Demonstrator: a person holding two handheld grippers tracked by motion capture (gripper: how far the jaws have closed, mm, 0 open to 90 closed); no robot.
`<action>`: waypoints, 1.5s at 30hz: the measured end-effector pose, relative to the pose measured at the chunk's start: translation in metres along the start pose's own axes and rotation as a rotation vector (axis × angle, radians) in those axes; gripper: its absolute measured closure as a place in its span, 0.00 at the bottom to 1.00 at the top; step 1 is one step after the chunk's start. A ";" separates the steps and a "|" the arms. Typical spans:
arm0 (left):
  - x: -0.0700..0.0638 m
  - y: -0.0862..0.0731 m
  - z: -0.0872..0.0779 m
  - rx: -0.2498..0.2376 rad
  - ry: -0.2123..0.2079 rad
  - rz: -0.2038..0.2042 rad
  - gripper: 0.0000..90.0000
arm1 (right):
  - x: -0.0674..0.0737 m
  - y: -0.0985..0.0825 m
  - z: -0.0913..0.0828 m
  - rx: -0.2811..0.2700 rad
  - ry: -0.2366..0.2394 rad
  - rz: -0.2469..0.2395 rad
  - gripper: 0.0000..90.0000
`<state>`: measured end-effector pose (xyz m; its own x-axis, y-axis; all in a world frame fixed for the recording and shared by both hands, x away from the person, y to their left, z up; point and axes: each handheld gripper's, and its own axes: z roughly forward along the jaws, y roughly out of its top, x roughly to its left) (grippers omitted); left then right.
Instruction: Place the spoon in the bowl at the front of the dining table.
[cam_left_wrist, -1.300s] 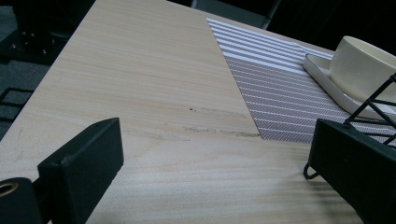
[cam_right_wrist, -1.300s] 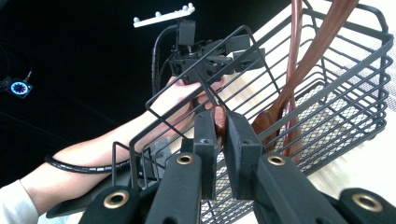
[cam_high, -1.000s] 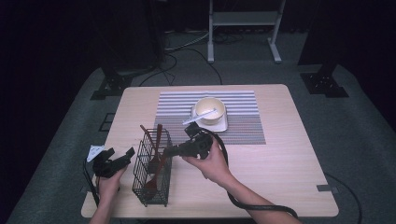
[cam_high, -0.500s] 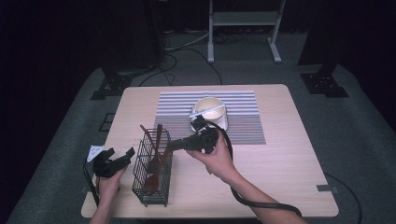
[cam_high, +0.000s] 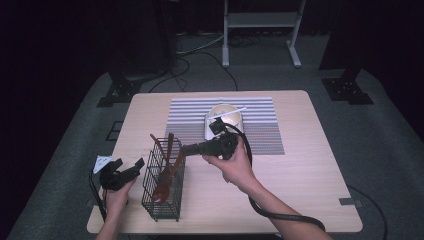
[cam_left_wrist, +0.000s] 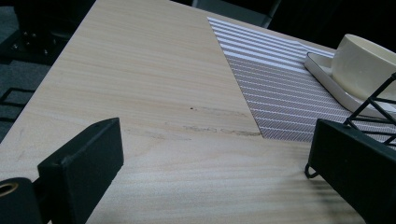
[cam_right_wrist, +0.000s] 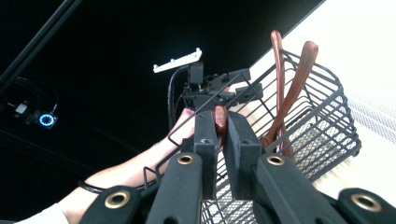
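At the near left of the table (cam_high: 310, 200) stood the black wire basket (cam_high: 162, 185), and our work centred on it. We had the right gripper (cam_high: 189, 149) turned to point leftward at the basket's top, its jaws closed on the handle of a brown wooden utensil (cam_right_wrist: 220, 120); in the right gripper view the two pads pinched that handle tight between them, just above the basket's rim. Gripping near the top end made sense, we judged, since that is the part standing clear of the wire, so the piece could be guided without the jaws fouling the mesh. Two more wooden utensils (cam_high: 167, 167) leaned inside the basket (a spoon among them, as far as we could tell), tilted against its wall.

Our left gripper (cam_high: 125, 172) rested just beside the basket's left side with jaws spread wide and nothing between them; its own view showed bare tabletop between the pads and the basket's corner next to one jaw. We took that as a steadying post, ready to brace the light basket against tipping.

Farther back, a cream cup (cam_high: 226, 117) sat on the striped placemat (cam_high: 260, 130), untouched.
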<state>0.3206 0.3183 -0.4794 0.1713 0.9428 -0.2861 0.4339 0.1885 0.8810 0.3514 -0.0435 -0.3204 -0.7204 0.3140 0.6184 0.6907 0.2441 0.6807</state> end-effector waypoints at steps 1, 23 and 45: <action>0.000 0.000 0.000 0.000 0.000 -0.001 0.03 | 0.001 0.001 -0.001 -0.003 0.001 -0.001 0.93; 0.000 0.000 0.000 0.002 0.001 0.003 0.02 | 0.004 0.018 -0.030 -0.055 0.025 0.044 0.93; 0.000 0.000 0.000 -0.001 0.001 0.001 0.03 | 0.001 0.023 -0.056 -0.095 0.019 0.058 0.93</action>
<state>0.3205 0.3179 -0.4793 0.1711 0.9430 -0.2854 0.4331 0.1882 0.8815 0.3628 -0.0885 -0.2821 -0.6813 0.3071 0.6645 0.7227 0.1376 0.6774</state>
